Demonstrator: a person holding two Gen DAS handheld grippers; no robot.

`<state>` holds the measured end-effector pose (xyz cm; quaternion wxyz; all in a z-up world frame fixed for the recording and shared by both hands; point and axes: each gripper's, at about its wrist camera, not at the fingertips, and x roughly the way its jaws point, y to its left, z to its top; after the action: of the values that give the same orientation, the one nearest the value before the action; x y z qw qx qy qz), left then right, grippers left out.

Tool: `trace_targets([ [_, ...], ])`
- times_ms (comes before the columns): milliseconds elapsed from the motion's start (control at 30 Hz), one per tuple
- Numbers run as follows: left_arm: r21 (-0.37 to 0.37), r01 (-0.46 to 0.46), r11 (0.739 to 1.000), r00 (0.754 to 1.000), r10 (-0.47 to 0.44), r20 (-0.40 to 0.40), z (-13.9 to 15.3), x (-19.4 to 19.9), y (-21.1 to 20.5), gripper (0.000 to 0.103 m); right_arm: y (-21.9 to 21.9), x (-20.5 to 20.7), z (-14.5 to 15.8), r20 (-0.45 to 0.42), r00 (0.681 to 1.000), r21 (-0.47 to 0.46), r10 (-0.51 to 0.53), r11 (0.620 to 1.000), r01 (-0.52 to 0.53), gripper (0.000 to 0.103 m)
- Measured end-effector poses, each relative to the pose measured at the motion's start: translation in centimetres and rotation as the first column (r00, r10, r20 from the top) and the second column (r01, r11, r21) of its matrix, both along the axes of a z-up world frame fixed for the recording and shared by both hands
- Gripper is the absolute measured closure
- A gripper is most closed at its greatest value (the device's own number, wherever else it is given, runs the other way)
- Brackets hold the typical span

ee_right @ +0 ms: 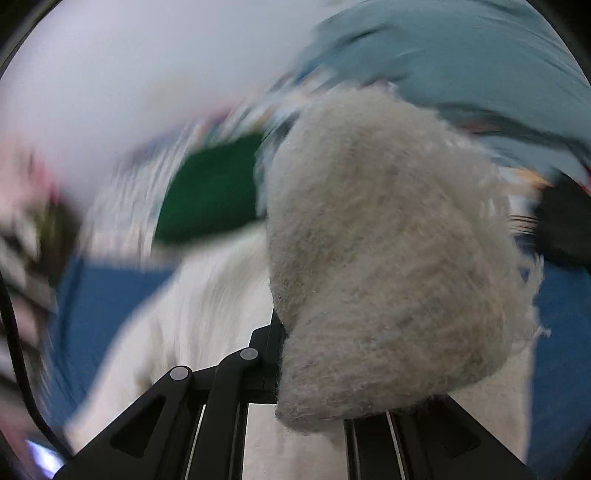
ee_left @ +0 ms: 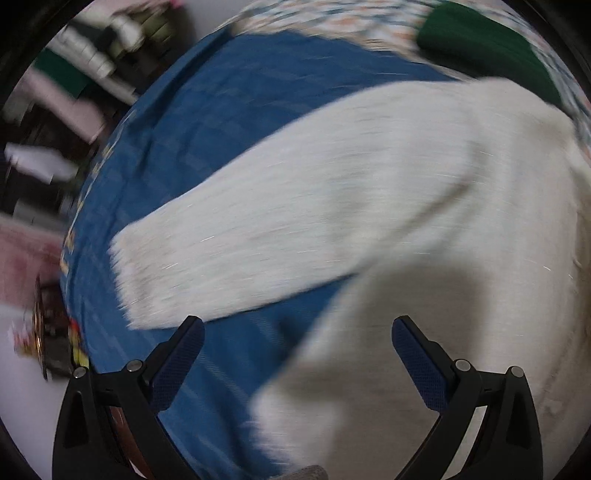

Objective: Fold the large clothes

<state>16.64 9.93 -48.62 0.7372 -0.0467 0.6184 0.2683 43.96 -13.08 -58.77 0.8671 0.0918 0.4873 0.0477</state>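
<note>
Meanwhile right gripper [ee_right: 295, 354] clamps the white sweater [ee_left: 369, 177]; left gripper [ee_left: 297, 328] gapes.

Surface: blue checked bedsheet [ee_left: 229, 122] over a bed.
On it: white fuzzy sweater [ee_left: 424, 192], sleeve spread leftward.
Beyond sweater: dark green folded cloth [ee_left: 484, 48], on patterned cover [ee_left: 332, 22].

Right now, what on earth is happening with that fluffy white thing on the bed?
A person holding a gripper in each hand is folding a white fuzzy sweater spread on a blue bedsheet. The right gripper is shut on a bunched part of the sweater and holds it lifted close to its camera. The left gripper hangs open above the sweater with nothing in it, one sleeve stretched out ahead. A folded green garment lies beyond. Both views are blurred by motion.
</note>
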Motion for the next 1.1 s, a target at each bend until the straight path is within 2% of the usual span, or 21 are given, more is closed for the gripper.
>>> trace_targets([
  [67, -0.015, -0.047, 0.999, 0.999, 0.047, -0.008, 0.1, -1.3, 2.5, 0.0, 6.4, 1.1, -5.8, -0.146, 0.982, -0.083, 0.124, 0.987, -0.137, 0.093],
  [100, -0.028, -0.075, 0.997, 0.997, 0.074, -0.013, 0.1, -2.2, 3.7, 0.0, 8.3, 1.4, -7.9, -0.214, 0.963, -0.108, 0.166, 0.976, -0.192, 0.086],
  [133, -0.04, -0.093, 0.995, 0.996, 0.092, -0.017, 0.1, -2.8, 4.5, 0.0, 10.4, 0.8, -10.2, -0.299, 0.933, -0.129, 0.201, 0.96, -0.249, 0.07],
  [167, -0.067, -0.123, 0.99, 0.992, 0.123, -0.016, 0.2, -3.7, 5.7, 0.0, 11.6, -0.6, -11.5, -0.342, 0.916, -0.123, 0.212, 0.956, -0.267, 0.059],
  [200, -0.09, -0.146, 0.985, 0.989, 0.146, -0.012, 0.2, -4.5, 6.5, 0.0, 11.9, -1.2, -11.5, -0.344, 0.913, -0.097, 0.22, 0.959, -0.268, 0.04],
  [233, -0.122, -0.174, 0.977, 0.985, 0.174, -0.009, 0.2, -5.5, 7.2, 0.0, 12.2, -2.1, -11.0, -0.34, 0.911, -0.045, 0.233, 0.964, -0.263, 0.031],
  [333, -0.274, -0.258, 0.926, 0.963, 0.27, 0.007, -0.8, -7.3, 10.0, 0.0, 11.6, -4.9, -8.2, -0.305, 0.921, 0.071, 0.243, 0.97, -0.232, 0.031],
  [433, -0.448, -0.331, 0.83, 0.923, 0.383, 0.028, -3.1, -7.8, 12.2, 0.0, 10.1, -6.0, -5.5, -0.311, 0.931, 0.173, 0.191, 0.975, -0.142, 0.031],
  [533, -0.569, -0.4, 0.718, 0.862, 0.507, 0.034, -6.2, -6.7, 14.1, 0.004, 8.2, -6.3, -5.8, -0.35, 0.926, 0.227, 0.14, 0.972, -0.061, 0.031],
  [600, -0.567, -0.451, 0.69, 0.823, 0.567, 0.035, -7.3, -5.5, 14.8, 0.004, 6.8, -3.7, -5.7, -0.382, 0.917, 0.214, 0.116, 0.976, -0.034, 0.031],
  [667, -0.544, -0.497, 0.676, 0.778, 0.625, 0.066, -7.4, -4.4, 16.5, 0.015, 7.6, -2.4, -7.0, -0.404, 0.909, 0.219, 0.097, 0.976, -0.007, 0.031],
  [700, -0.525, -0.508, 0.683, 0.769, 0.634, 0.082, -7.0, -3.9, 17.2, 0.029, 7.1, -2.1, -7.0, -0.406, 0.909, 0.223, 0.093, 0.975, 0.0, 0.031],
  [733, -0.505, -0.51, 0.696, 0.767, 0.634, 0.099, -6.5, -3.1, 18.0, 0.049, 7.2, -2.2, -6.1, -0.407, 0.909, 0.223, 0.089, 0.975, 0.005, 0.031],
  [767, -0.472, -0.512, 0.718, 0.77, 0.627, 0.12, -5.8, -2.3, 18.8, 0.059, 7.8, -1.6, -6.3, -0.405, 0.911, 0.22, 0.081, 0.975, 0.011, 0.031],
  [800, -0.445, -0.499, 0.744, 0.779, 0.61, 0.146, -5.1, -1.3, 19.5, 0.076, 7.4, -1.7, -5.9, -0.404, 0.912, 0.219, 0.076, 0.976, 0.016, 0.031],
  [833, -0.429, -0.481, 0.765, 0.789, 0.591, 0.169, -4.7, -0.8, 20.5, 0.081, 6.7, -1.8, -4.8, -0.406, 0.911, 0.218, 0.07, 0.976, 0.022, 0.031],
  [900, -0.363, -0.437, 0.823, 0.813, 0.534, 0.231, -2.9, 1.2, 21.4, 0.083, 7.7, -1.5, -5.1, -0.398, 0.916, 0.229, 0.045, 0.972, 0.052, 0.035],
  [967, -0.308, -0.372, 0.876, 0.835, 0.46, 0.302, -0.4, 3.7, 21.9, 0.084, 8.6, -1.0, -5.7, -0.399, 0.916, 0.273, 0.037, 0.959, 0.08, 0.063],
  [1000, -0.289, -0.348, 0.892, 0.842, 0.433, 0.322, 0.2, 4.3, 22.2, 0.085, 8.7, -1.3, -5.7, -0.409, 0.911, 0.287, 0.04, 0.954, 0.086, 0.078],
  [1033, -0.253, -0.305, 0.918, 0.853, 0.382, 0.356, 1.7, 5.6, 22.0, 0.086, 9.7, -0.5, -6.6, -0.422, 0.905, 0.31, 0.043, 0.945, 0.1, 0.079],
  [1100, -0.192, -0.244, 0.951, 0.87, 0.302, 0.391, 3.3, 6.4, 21.9, 0.086, 11.5, 0.4, -8.8, -0.457, 0.887, 0.345, 0.057, 0.931, 0.118, 0.079],
])
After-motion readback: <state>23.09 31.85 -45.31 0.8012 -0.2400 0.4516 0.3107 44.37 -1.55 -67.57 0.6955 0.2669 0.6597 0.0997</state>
